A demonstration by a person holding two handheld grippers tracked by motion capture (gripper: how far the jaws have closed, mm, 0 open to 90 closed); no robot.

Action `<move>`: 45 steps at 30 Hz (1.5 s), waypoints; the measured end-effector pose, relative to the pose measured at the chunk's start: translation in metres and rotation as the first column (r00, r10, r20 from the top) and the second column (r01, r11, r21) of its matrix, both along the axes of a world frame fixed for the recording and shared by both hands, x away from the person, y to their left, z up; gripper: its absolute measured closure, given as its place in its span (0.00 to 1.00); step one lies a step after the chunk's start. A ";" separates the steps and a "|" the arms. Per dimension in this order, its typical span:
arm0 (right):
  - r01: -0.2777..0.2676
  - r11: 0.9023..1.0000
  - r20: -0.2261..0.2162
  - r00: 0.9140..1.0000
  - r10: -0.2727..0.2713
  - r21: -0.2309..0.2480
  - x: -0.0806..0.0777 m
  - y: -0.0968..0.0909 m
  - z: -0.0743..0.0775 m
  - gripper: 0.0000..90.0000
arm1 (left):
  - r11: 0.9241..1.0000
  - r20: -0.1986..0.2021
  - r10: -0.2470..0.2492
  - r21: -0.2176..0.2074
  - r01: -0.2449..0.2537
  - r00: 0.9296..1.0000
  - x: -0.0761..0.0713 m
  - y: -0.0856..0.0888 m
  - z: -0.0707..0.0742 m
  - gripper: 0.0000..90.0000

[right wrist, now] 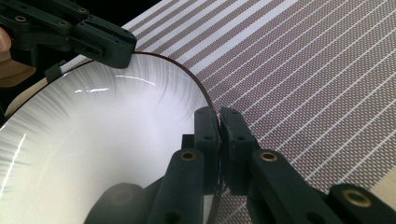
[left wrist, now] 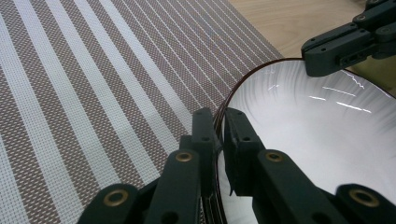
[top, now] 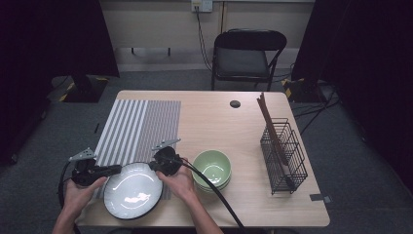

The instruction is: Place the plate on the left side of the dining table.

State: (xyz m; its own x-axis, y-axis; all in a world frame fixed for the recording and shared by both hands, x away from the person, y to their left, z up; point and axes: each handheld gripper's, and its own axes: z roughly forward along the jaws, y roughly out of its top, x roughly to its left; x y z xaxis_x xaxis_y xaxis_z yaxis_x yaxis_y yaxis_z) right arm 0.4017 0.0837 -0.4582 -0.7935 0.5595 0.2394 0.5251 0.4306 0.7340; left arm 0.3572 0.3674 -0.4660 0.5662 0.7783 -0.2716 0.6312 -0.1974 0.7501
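A white plate [top: 132, 190] with a dark rim sits at the table's near edge, overlapping the striped placemat [top: 139, 126]. My left gripper [top: 118, 169] is shut on the plate's left rim; in the left gripper view its jaws [left wrist: 219, 114] pinch the dark edge of the plate [left wrist: 317, 135]. On the opposite rim my right gripper [top: 155, 165] is shut as well, its jaws [right wrist: 218, 112] clamping the edge of the plate [right wrist: 93, 149] over the placemat [right wrist: 303, 79]. Each gripper view also shows the other gripper across the plate: the right one [left wrist: 327, 51] and the left one [right wrist: 105, 44].
Stacked green bowls [top: 212, 166] stand just right of the plate. A black wire rack [top: 283, 155] with brown sticks [top: 270, 126] leaning in it is at the table's right side. A black folding chair [top: 248, 53] stands behind the table.
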 end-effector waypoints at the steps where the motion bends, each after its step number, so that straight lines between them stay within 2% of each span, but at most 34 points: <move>1: 0.001 1.000 -0.004 1.000 -0.001 -0.001 0.000 -0.001 0.000 0.96 | 1.000 0.002 -0.003 0.000 0.003 1.000 0.000 0.000 0.000 0.93; 10: 0.008 1.000 0.007 1.000 -0.008 0.009 0.000 -0.001 0.000 0.96 | 1.000 0.006 0.000 0.000 0.000 1.000 0.003 -0.001 0.001 0.93; 11: 0.012 1.000 0.014 1.000 -0.013 0.017 0.000 -0.001 0.001 0.96 | 1.000 0.018 0.000 -0.025 0.001 1.000 0.004 0.002 0.003 0.95; 12: 0.017 1.000 0.012 1.000 -0.017 0.016 0.000 -0.001 0.002 0.96 | 1.000 0.018 0.003 -0.030 -0.003 1.000 0.004 0.002 0.003 0.96; 19: 0.019 0.999 0.017 1.000 -0.019 0.031 0.004 -0.001 0.004 0.97 | 0.999 0.022 0.003 -0.042 -0.002 1.000 0.006 0.004 0.004 0.96; 24: 0.026 0.999 0.028 0.999 -0.028 0.041 0.007 -0.001 0.008 0.97 | 0.999 0.039 0.022 -0.044 -0.020 0.999 0.008 0.003 0.008 0.96; 30: 0.024 0.999 0.026 0.999 -0.025 0.047 0.011 -0.001 0.009 0.97 | 0.998 0.029 0.027 -0.059 -0.025 0.999 0.010 0.004 0.007 0.95; 31: 0.024 0.999 0.027 0.999 -0.026 0.048 0.011 -0.001 0.009 0.97 | 0.998 0.029 0.029 -0.048 -0.027 0.999 0.009 0.004 0.008 0.94; 34: 0.024 0.998 0.024 0.999 -0.026 0.051 0.011 -0.001 0.009 0.97 | 0.998 0.016 0.027 -0.050 -0.026 1.000 0.008 0.004 0.006 0.86; 36: 0.021 0.999 0.029 0.999 -0.022 0.049 0.011 -0.001 0.008 0.97 | 0.999 0.004 0.027 -0.040 -0.027 1.000 0.007 0.004 0.003 0.89; 37: 0.021 0.998 0.030 0.999 -0.022 0.051 0.011 -0.001 0.008 0.97 | 0.998 0.005 0.009 -0.054 -0.009 1.000 0.008 0.005 0.001 0.93; 41: 0.022 0.999 0.030 0.999 -0.024 0.049 0.011 -0.001 0.008 0.96 | 0.999 0.017 0.008 -0.040 -0.007 1.000 0.008 0.005 0.002 0.94; 45: 0.030 0.999 0.019 0.999 -0.030 0.022 0.008 0.001 0.005 0.90 | 0.999 0.012 0.009 -0.046 -0.008 1.000 0.008 0.004 0.002 0.94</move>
